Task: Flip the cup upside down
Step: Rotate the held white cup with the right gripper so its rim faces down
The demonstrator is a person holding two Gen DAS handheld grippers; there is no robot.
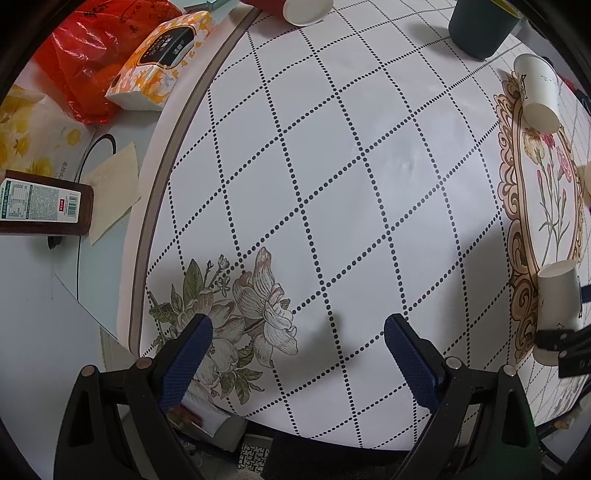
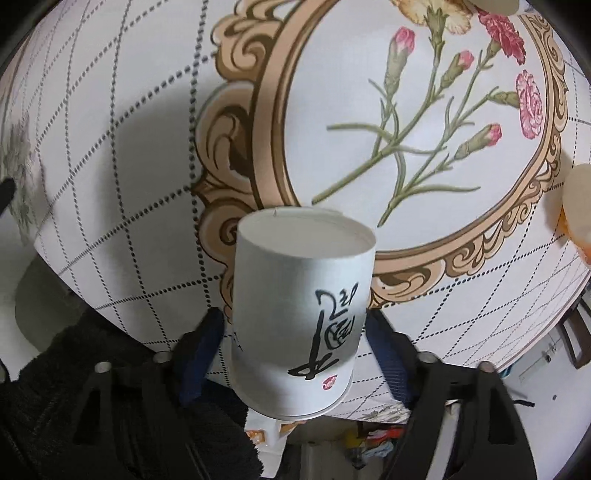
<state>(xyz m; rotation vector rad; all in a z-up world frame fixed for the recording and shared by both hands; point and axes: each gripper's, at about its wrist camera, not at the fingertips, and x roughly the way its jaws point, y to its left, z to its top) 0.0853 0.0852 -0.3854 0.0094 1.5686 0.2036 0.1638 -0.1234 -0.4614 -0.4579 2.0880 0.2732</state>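
A white paper cup (image 2: 299, 314) with black calligraphy sits between my right gripper's (image 2: 295, 332) blue-padded fingers, its recessed base pointing away from the camera and its rim toward it. The fingers press its sides, above the table. The same cup (image 1: 557, 306) shows in the left wrist view at the right edge, held by the right gripper's black fingers. My left gripper (image 1: 297, 334) is open and empty over the table's near edge, left of the cup.
Round table (image 1: 332, 166) with a dotted-grid cloth and floral medallion (image 2: 424, 129). Another white paper cup (image 1: 537, 92) lies on its side at the far right. A dark green cup (image 1: 482, 26) and a red cup (image 1: 295, 9) sit far. Tissue pack (image 1: 159, 62), red bag and bottle at left.
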